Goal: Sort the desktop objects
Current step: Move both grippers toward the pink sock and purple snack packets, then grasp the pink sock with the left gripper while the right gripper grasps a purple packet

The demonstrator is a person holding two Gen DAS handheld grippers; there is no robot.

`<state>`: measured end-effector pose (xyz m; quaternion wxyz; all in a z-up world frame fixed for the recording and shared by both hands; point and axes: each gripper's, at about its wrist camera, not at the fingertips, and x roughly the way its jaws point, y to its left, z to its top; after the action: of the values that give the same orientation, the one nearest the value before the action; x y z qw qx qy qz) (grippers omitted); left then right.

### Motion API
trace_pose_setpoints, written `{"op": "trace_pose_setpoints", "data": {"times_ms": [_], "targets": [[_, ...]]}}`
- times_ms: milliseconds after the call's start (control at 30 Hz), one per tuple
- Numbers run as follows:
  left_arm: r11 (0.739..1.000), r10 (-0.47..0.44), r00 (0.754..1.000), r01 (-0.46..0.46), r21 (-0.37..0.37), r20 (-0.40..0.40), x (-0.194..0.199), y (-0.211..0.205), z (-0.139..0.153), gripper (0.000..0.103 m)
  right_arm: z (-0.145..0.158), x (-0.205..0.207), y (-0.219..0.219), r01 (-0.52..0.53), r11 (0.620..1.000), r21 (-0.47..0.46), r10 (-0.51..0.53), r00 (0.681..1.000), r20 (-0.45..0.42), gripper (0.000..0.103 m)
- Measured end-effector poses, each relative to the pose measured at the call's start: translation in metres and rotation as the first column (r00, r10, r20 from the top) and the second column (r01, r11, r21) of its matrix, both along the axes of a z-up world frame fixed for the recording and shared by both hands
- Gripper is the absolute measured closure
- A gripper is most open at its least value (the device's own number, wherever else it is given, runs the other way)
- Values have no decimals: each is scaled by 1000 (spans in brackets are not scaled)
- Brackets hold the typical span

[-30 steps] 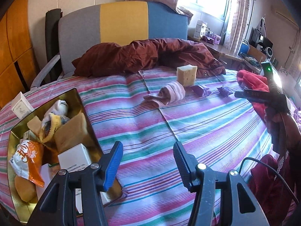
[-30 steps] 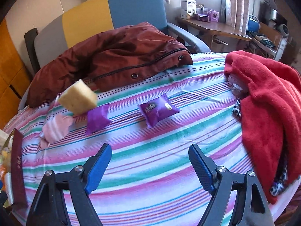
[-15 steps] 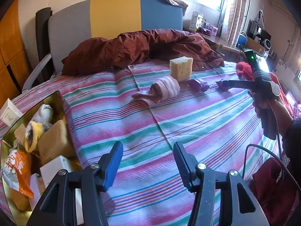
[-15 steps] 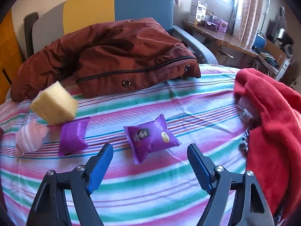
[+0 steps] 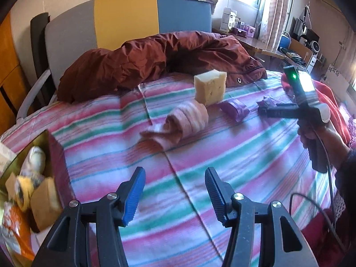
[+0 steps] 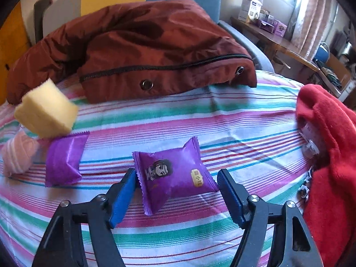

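On the striped cloth lie a purple snack packet with a cartoon face (image 6: 175,175), a plain purple packet (image 6: 64,158), a yellow sponge block (image 6: 46,111) and a rolled pink sock (image 6: 17,155). My right gripper (image 6: 176,187) is open, its blue fingers on either side of the cartoon packet. In the left wrist view my left gripper (image 5: 174,183) is open and empty above bare cloth; the sock (image 5: 184,122), the sponge (image 5: 210,86) and the plain packet (image 5: 237,110) lie beyond it, with the right gripper (image 5: 264,112) at the far right.
A gold tray (image 5: 50,146) at the left edge holds socks, boxes and an orange snack bag. A dark red jacket (image 6: 138,51) lies across the back. A red garment (image 6: 329,155) covers the right side. A chair back (image 5: 126,15) stands behind.
My right gripper has moved forward until its fingers straddle the cartoon packet. My left gripper has swung right and forward, so the tray has slid to the left edge of its view.
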<state>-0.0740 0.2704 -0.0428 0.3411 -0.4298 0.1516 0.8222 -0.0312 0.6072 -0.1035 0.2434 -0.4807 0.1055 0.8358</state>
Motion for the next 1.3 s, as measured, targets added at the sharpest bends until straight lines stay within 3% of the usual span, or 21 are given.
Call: {"op": "trace_pose_setpoints", "data": {"times_ms": [100,133,567,800,1033,1300], "targets": [[1000,-14,1000,13,-3,-10,-14,17,-1,47,-1,-1,-2,-12,1000,-2,12,1000,9,35],[1000,-22,1000,22,-5,-15,-16,22,-1,47,-2,-1,-2,-19,1000,-11,19,1000,7,45],[987,-153,987,150,-55,-55,-63,91,-24,43,-2,1,0,-21,999,-36,21,1000,2,45],[974,-213,977,211,-84,-16,-78,111,-45,43,-2,2,2,-19,999,-49,19,1000,0,44],[970,-216,976,219,-103,38,-84,124,-65,43,-1,2,2,-18,999,-48,18,1000,0,43],[982,-166,986,166,-85,7,-83,121,-68,45,1,3,1,-27,999,-43,27,1000,-4,46]]}}
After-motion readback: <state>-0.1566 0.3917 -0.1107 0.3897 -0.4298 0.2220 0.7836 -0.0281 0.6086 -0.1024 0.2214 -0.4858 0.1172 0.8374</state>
